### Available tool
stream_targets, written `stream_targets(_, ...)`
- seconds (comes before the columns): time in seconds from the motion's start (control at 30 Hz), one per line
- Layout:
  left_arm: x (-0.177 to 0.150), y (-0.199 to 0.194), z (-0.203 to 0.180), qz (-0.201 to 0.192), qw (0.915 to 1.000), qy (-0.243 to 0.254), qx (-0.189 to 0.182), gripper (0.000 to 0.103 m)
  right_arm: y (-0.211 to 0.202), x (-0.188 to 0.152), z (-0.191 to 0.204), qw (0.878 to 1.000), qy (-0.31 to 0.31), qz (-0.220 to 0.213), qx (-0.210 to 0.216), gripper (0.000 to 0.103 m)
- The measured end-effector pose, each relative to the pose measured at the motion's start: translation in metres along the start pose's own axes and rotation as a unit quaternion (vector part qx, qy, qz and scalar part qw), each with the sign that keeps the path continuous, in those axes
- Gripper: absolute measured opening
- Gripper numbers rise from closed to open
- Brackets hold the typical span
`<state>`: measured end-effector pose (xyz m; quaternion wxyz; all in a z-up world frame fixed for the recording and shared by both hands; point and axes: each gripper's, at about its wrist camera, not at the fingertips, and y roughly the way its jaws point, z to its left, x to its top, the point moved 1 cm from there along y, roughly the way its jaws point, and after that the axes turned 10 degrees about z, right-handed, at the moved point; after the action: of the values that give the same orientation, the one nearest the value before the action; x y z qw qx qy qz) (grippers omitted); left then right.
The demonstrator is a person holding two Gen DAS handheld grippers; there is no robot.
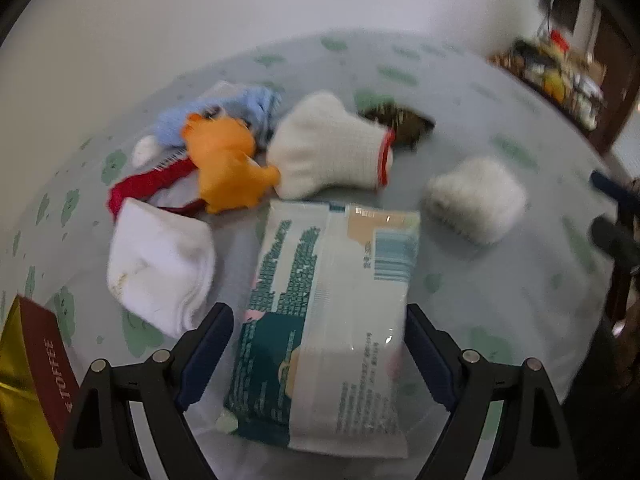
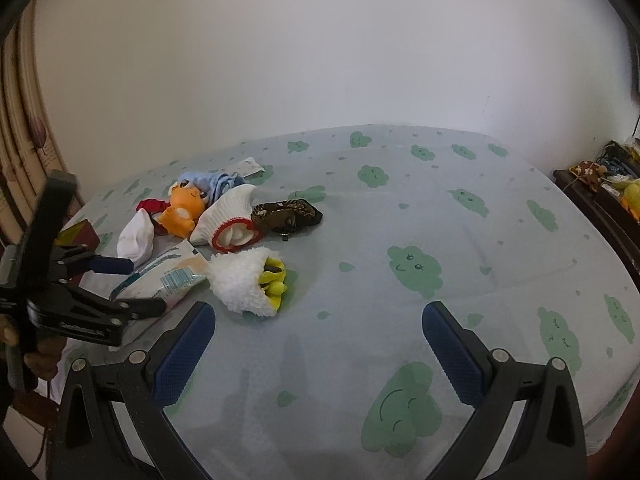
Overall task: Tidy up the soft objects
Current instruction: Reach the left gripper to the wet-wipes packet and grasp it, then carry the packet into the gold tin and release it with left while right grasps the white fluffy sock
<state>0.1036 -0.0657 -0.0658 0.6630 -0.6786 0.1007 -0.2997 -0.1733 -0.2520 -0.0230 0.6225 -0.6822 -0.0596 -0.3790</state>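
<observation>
Straddling the near end of a soft pack of wet wipes (image 1: 332, 312), the left gripper (image 1: 320, 356) has its two blue-padded fingers (image 1: 206, 354) spread wide, one on each side of the pack and neither clearly pressing it. The pack lies flat on the cloud-printed bedsheet (image 2: 440, 208) with its long axis running straight away from the fingers, so a squeeze would come across its narrow width; that alignment is what the next move seems to turn on. Its glossy plastic film looks slippery and yielding, likely to dent under the pads. The right gripper (image 2: 320, 354) hangs over bare sheet with its fingers likewise spread and nothing between them, well apart from the pile, so the left is plainly the nearer one. Beyond the pack's far end lie a ribbed white knit glove with a red cuff (image 1: 332, 148), an orange plush toy (image 1: 224, 160) touching it, a light blue knitted piece (image 1: 224, 114) and a red knitted band (image 1: 148, 184). A folded white sock (image 1: 160, 264) sits just beside the left finger. To the right of the pack rests a fluffy white sock (image 2: 244, 284), rolled, with something yellow tucked in its mouth. A dark patterned fabric piece (image 2: 286, 212) lies behind the glove, and a gold and maroon toffee box (image 1: 32, 376) stands at the sheet's left edge.
</observation>
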Motion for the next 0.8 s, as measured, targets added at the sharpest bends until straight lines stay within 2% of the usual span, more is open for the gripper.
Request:
stream_targets(0.03, 0.001, 0.006, -0.002, 0.008, 0.9999, 0.007, 0.004, 0.089, 0.001, 0.000, -0.001, 1.000, 0.000, 0.002, 0.001, 0.103)
stream_targets(0.13, 0.003, 0.007, 0.004, -0.006, 0.9998, -0.001, -0.017, 0.089, 0.003, 0.001, -0.003, 1.000, 0.001, 0.006, 0.005, 0.103)
stream_targets(0.17, 0.002, 0.007, 0.006, -0.016, 0.9998, -0.003, -0.012, 0.087, 0.004, 0.001, -0.004, 1.000, 0.003, 0.007, 0.007, 0.103)
stream_targets(0.23, -0.001, 0.006, 0.005, -0.031, 0.9994, -0.010, -0.007, 0.074, 0.006, 0.002, -0.005, 1.000, 0.005, 0.012, 0.007, 0.103)
stream_targets(0.33, -0.009, -0.001, 0.007, -0.045, 0.9978, -0.048, 0.001, 0.066, 0.012, 0.001, -0.007, 1.000, 0.007, 0.024, 0.012, 0.103)
stream_targets(0.43, -0.022, -0.015, 0.002, -0.060, 0.9947, -0.082, 0.016, 0.065, 0.014, 0.001, -0.009, 0.999, 0.009, 0.031, 0.012, 0.103)
stream_targets(0.6, -0.048, -0.052, -0.013, -0.099, 0.9866, -0.129, -0.017, 0.065, 0.011, 0.007, -0.005, 0.999, -0.004, 0.027, 0.026, 0.103)
stream_targets(0.63, -0.054, -0.059, -0.015, -0.103, 0.9847, -0.139, -0.018, 0.065, 0.012, 0.009, 0.001, 0.999, -0.015, 0.033, 0.038, 0.103)
stream_targets(0.8, -0.080, -0.085, -0.018, -0.118, 0.9753, -0.183, -0.036, 0.065, 0.023, 0.020, 0.034, 0.994, -0.080, 0.055, 0.046, 0.103)
